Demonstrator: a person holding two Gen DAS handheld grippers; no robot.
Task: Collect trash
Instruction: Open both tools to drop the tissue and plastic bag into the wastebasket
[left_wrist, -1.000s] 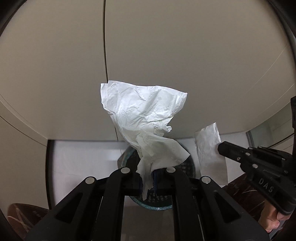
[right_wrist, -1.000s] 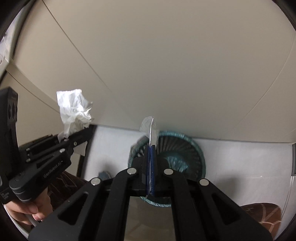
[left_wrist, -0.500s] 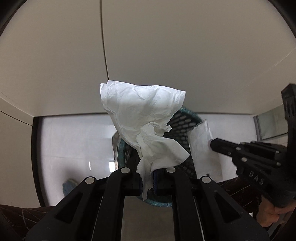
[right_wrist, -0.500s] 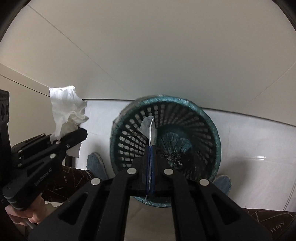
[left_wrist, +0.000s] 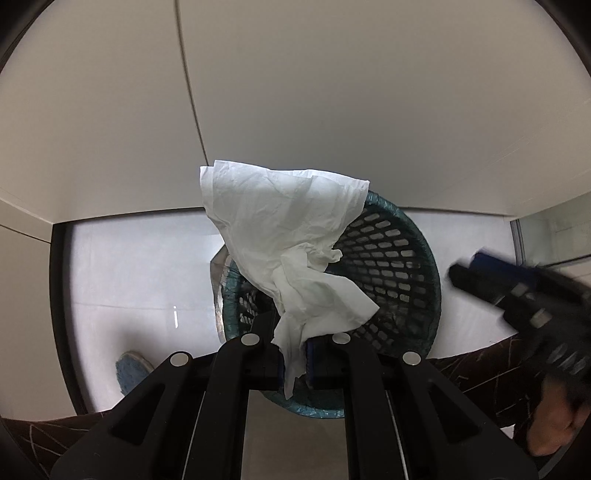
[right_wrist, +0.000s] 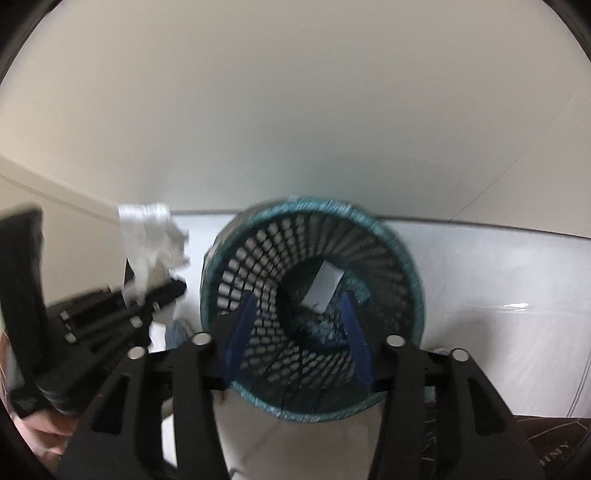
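Two views, left wrist first. Your left gripper (left_wrist: 295, 363) is clamped tight on the crumpled white paper tissue (left_wrist: 291, 254), which stands up limp and creased from the jaws, over the round teal plastic mesh waste basket (left_wrist: 391, 266) on the pale glossy floor (left_wrist: 140, 266). My read: centre over the basket mouth before you let go; the tissue is light and floppy, so it may drift or cling to a pad. Release low, inside the rim.

Right wrist view: your right gripper (right_wrist: 295, 332) has its blue-padded jaws opening, with nothing between them. The small flat white paper slip (right_wrist: 323, 286) sits down inside the basket, whether falling or landed I can't tell. Perforated wall is rigid, rim wrapped in a thin liner. Frame is motion-blurred.
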